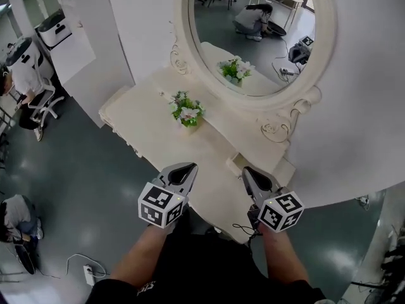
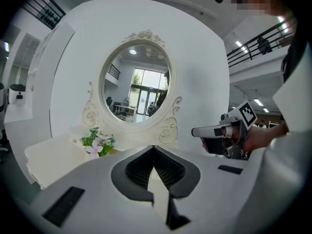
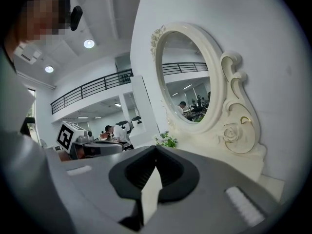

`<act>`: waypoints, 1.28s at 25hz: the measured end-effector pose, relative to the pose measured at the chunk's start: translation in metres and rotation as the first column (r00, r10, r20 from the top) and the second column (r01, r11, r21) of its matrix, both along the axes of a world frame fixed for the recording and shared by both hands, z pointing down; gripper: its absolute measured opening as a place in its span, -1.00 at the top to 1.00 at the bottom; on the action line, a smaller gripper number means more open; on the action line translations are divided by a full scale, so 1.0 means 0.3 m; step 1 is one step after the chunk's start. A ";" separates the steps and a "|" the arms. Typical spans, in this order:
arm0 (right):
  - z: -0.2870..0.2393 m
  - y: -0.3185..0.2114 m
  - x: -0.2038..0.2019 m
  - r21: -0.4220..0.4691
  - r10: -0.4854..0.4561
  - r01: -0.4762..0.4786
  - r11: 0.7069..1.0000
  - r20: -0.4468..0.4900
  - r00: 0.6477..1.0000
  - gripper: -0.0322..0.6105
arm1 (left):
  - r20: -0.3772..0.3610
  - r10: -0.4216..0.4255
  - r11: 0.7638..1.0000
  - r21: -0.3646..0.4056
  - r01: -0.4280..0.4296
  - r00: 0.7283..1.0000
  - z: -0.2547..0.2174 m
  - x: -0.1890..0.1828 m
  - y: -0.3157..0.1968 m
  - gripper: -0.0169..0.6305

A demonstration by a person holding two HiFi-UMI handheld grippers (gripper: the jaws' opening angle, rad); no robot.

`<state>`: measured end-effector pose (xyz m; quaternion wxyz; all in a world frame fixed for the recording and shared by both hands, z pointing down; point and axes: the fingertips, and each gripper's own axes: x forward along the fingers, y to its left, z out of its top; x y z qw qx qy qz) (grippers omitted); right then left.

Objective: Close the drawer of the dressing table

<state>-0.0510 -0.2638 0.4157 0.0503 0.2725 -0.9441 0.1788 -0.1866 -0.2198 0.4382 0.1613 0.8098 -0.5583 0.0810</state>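
Observation:
A cream dressing table [image 1: 142,116] with an oval mirror [image 1: 253,30] stands in front of me, with a small pot of flowers [image 1: 186,111] on its top. My left gripper [image 1: 188,168] and right gripper [image 1: 248,171] hover side by side over the table's near edge, both with jaws together and nothing in them. I cannot make out the drawer; my hands and the table's edge cover that spot. The left gripper view has its own tips [image 2: 154,148], the flowers [image 2: 97,143] and the right gripper [image 2: 196,131]. The right gripper view has its own tips [image 3: 156,148] and the mirror [image 3: 187,82].
A white wall panel [image 1: 139,24] stands behind the table. On the grey floor to the left are an office chair [image 1: 44,103], a crouching person [image 1: 16,217] and a power strip [image 1: 88,274]. A small raised box [image 1: 281,170] sits at the table's right end.

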 end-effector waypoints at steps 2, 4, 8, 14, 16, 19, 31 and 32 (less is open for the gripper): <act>0.007 -0.022 0.017 -0.002 0.038 -0.038 0.999 -0.011 0.999 0.87 | -0.002 0.041 0.999 -0.018 -0.041 0.999 0.027 0.017 -0.043 0.93; 0.020 -0.040 0.043 -0.006 0.073 -0.074 0.997 -0.020 0.997 0.87 | 0.003 0.087 0.996 -0.037 -0.087 0.996 0.059 0.046 -0.083 0.93; 0.063 -0.061 0.102 -0.032 0.136 -0.137 0.990 -0.037 0.990 0.87 | 0.012 0.177 0.981 -0.077 -0.176 0.984 0.118 0.116 -0.143 0.93; 0.114 -0.070 0.175 -0.062 0.194 -0.196 0.979 -0.049 0.980 0.87 | 0.001 0.239 0.963 -0.132 -0.236 0.971 0.211 0.206 -0.201 0.92; 0.128 -0.070 0.195 -0.068 0.204 -0.207 0.976 -0.054 0.978 0.87 | 0.001 0.260 0.954 -0.154 -0.257 0.966 0.245 0.239 -0.218 0.92; 0.154 -0.064 0.234 -0.080 0.220 -0.225 0.971 -0.064 0.973 0.87 | 0.003 0.300 0.937 -0.190 -0.294 0.954 0.299 0.301 -0.236 0.77; 0.236 -0.031 0.372 -0.129 0.279 -0.287 0.949 -0.074 0.957 0.87 | 0.021 0.363 0.885 -0.320 -0.338 0.931 0.514 0.455 -0.255 0.46; 0.244 -0.025 0.380 -0.134 0.281 -0.289 0.948 -0.075 0.957 0.87 | 0.024 0.369 0.879 -0.334 -0.340 0.929 0.536 0.465 -0.252 0.44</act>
